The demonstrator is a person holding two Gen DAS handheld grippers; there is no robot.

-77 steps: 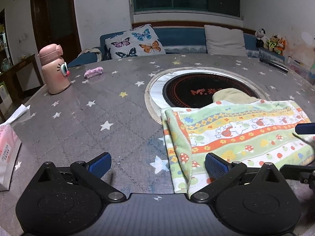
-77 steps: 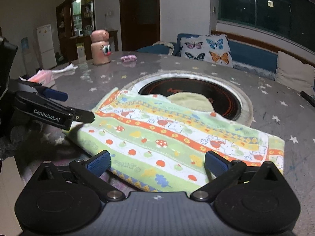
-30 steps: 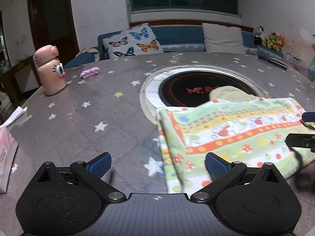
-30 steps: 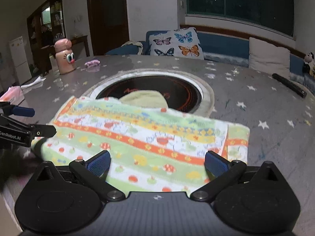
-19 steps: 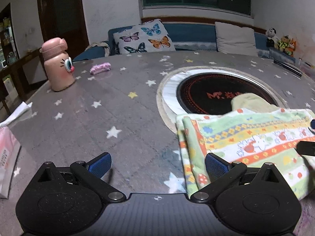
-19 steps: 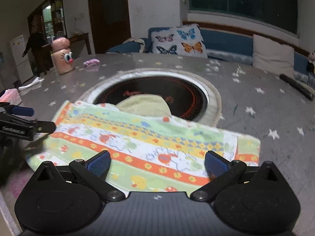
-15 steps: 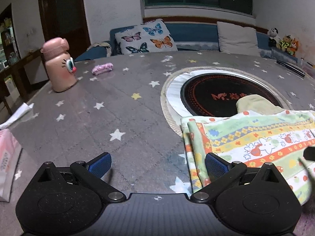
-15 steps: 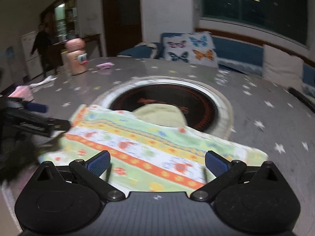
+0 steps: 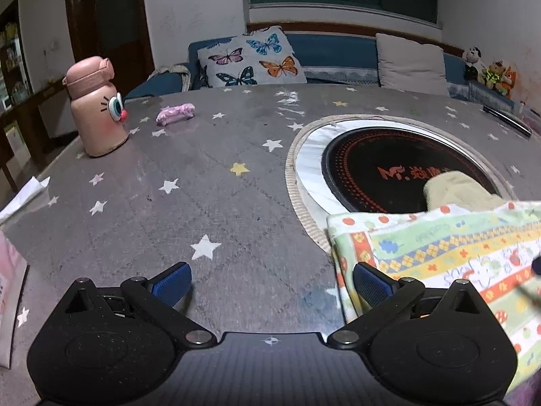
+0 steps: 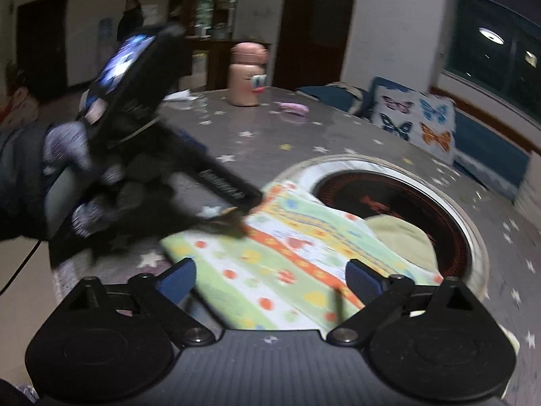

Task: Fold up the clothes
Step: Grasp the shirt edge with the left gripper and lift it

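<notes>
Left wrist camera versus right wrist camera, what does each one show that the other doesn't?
Only the left wrist view shows the stuffed toys on the sofa, the grey pillow and the pink packet at the table edge.

Only the right wrist view shows the left tongs from outside, the gloved hand holding them, and a person standing in the back room.

Both show the patterned cloth partly over the round cooktop, the pink bottle, the butterfly cushion and the star-print table.
</notes>
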